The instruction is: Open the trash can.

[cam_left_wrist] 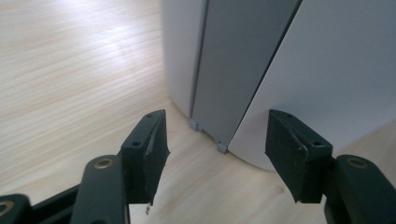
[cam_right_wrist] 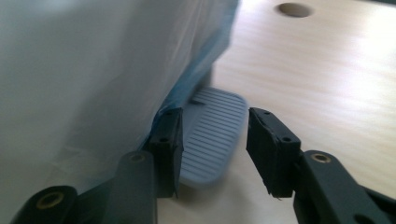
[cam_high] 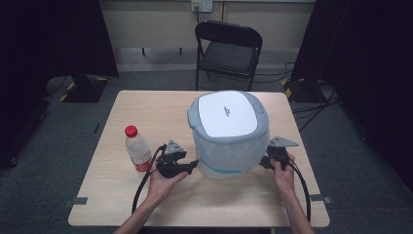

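The pedal bin stands upright mid-surface, long axis vertical, between both tongs. Its foot pedal points toward the right tongs, which gape around its tip without pressing. The left tongs, wide and empty, face the bin's base

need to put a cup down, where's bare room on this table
The light wooden table is bare along its far left, behind the red-capped plastic bottle, and along the near edge between the forearms. It is crowded mid-table: the left gripper and right gripper flank the white and grey pedal bin.
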Tool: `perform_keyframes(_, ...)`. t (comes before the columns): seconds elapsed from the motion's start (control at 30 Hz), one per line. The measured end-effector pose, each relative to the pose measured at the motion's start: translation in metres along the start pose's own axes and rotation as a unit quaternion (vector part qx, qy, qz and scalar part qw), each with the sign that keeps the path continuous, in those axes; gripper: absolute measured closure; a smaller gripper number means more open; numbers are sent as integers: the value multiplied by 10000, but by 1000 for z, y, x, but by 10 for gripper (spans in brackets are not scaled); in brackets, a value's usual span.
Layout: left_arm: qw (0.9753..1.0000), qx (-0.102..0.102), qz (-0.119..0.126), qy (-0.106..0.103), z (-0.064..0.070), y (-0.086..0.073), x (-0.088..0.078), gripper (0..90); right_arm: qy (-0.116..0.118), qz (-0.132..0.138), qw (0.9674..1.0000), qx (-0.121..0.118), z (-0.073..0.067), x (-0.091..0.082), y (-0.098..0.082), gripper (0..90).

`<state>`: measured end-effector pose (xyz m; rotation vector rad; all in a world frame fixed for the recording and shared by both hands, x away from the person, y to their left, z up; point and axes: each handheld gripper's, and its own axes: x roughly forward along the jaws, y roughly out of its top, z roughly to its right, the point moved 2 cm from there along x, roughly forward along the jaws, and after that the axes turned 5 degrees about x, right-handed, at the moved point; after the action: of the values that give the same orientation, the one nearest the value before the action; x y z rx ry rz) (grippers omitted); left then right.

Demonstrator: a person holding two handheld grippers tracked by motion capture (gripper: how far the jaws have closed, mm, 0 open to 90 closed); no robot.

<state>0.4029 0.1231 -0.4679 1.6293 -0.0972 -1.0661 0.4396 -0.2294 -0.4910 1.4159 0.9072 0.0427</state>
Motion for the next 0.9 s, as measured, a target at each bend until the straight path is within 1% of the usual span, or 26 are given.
perform_keyframes(0.03,10000,-45,20,10,-4,0,-1,444,227,-66,9997,-99,-6,-2,-3,553)
perform_keyframes(0.1,9999,-116,13,-10,-8,0,-1,450,222,-114,9996,-160,-12,-6,-4,569)
perform_keyframes(0.13,9999,-137,-3,10,-10,0,-1,451,242,-114,9994,-210,-15,-8,-4,603)
perform_keyframes(0.17,9999,-166,-7,31,-10,0,0,461,232,-153,9994,-223,-20,-11,-5,602)
perform_keyframes(0.2,9999,-134,-36,47,-10,-1,2,496,218,-175,9993,-233,-22,-13,-6,601)
perform_keyframes(0.23,9998,-174,-50,85,-10,-1,3,534,257,-216,9992,-235,-26,-16,-8,599)
perform_keyframes(0.27,9998,-173,-35,98,-11,-1,4,539,274,-265,9989,-280,-29,-20,-10,579)
perform_keyframes(0.3,9998,-197,-12,100,-11,-1,5,545,280,-286,9988,-289,-31,-22,-11,583)
perform_keyframes(0.37,9997,-225,5,85,-13,-1,7,547,284,-303,9988,-265,-37,-29,-16,565)
perform_keyframes(0.4,9997,-225,5,85,-13,-1,7,546,284,-303,9988,-265,-37,-29,-16,565)
perform_keyframes(0.43,9996,-264,24,84,-13,-1,8,546,350,-319,9985,-264,-40,-32,-19,553)
perform_keyframes(0.47,9996,-250,28,123,-13,0,9,547,334,-338,9985,-262,-44,-35,-22,551)
perform_keyframes(0.5,9996,-253,38,92,-13,-1,9,535,259,-410,9984,-276,-49,-39,-25,460)
perform_keyframes(0.53,9996,-254,19,75,-13,-1,9,535,259,-410,9984,-276,-49,-39,-25,460)
perform_keyframes(0.57,9997,-242,1,41,-11,-3,9,508,200,-438,9985,-256,-48,-41,-26,420)
perform_keyframes(0.6,9997,-231,1,35,-10,-4,8,491,135,-469,9985,-239,-47,-42,-26,362)
perform_keyframes(0.63,9997,-247,-48,37,-8,-6,7,469,-194,-483,9982,-293,-39,-43,-27,340)
perform_keyframes(0.67,9996,-261,-104,3,-7,-8,5,469,-194,-483,9982,-293,-39,-43,-27,340)
perform_keyframes(0.7,9996,-277,-94,-41,-4,-11,3,461,-282,-430,9984,-215,-34,-43,-27,332)
perform_keyframes(0.73,9996,-241,-117,-87,-2,-13,1,460,-339,-385,9986,-105,-26,-43,-27,333)
perform_keyframes(0.77,9995,-251,-133,-118,0,-14,0,460,-436,-363,9984,-82,-21,-43,-26,331)
perform_keyframes(0.8,9996,-113,-197,-193,5,-17,-3,460,-653,-287,9974,-56,-11,-42,-24,331)
perform_keyframes(0.83,9994,-94,-224,-236,6,-17,-4,459,-716,-260,9971,-34,-8,-40,-22,329)
perform_keyframes(0.87,9994,-94,-224,-236,6,-17,-4,457,-716,-260,9971,-34,-8,-40,-22,329)
perform_keyframes(0.9,9993,-68,-232,-293,8,-18,-4,457,-774,-213,9968,-8,-5,-38,-21,333)
